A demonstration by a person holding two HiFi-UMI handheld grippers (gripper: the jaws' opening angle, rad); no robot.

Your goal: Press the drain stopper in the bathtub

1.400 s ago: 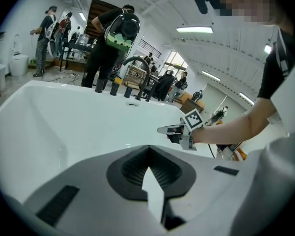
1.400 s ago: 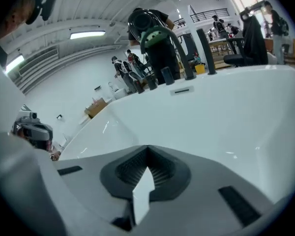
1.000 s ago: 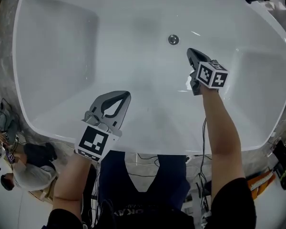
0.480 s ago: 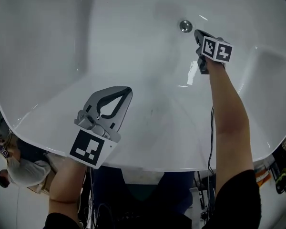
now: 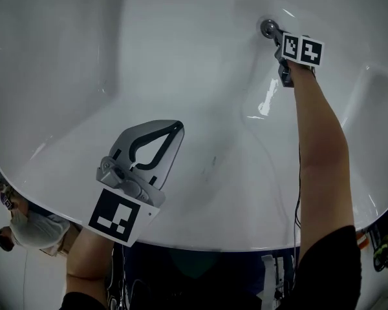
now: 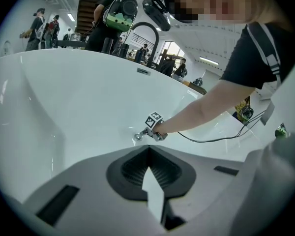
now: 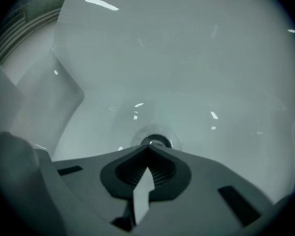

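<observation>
The round chrome drain stopper (image 5: 268, 28) sits in the floor of the white bathtub (image 5: 149, 57) at the top of the head view. My right gripper (image 5: 278, 36) is shut, and its tip rests at the stopper's edge. In the right gripper view the stopper (image 7: 154, 142) shows just past the closed tip (image 7: 148, 148). My left gripper (image 5: 174, 129) is shut and empty, held above the tub's near side. From the left gripper view I see the stopper (image 6: 138, 136) small and far off, with the right gripper (image 6: 146, 133) beside it.
The tub's near rim (image 5: 200, 244) runs across the bottom of the head view. A cable (image 5: 299, 192) hangs along the right arm. A black faucet (image 6: 142, 31) rises behind the far rim, and several people (image 6: 115, 14) stand beyond it. Another person (image 5: 19, 228) is at lower left.
My right gripper has reached forward and down across the tub floor until its tip met the drain stopper. The left gripper has held nearly still over the near side.
</observation>
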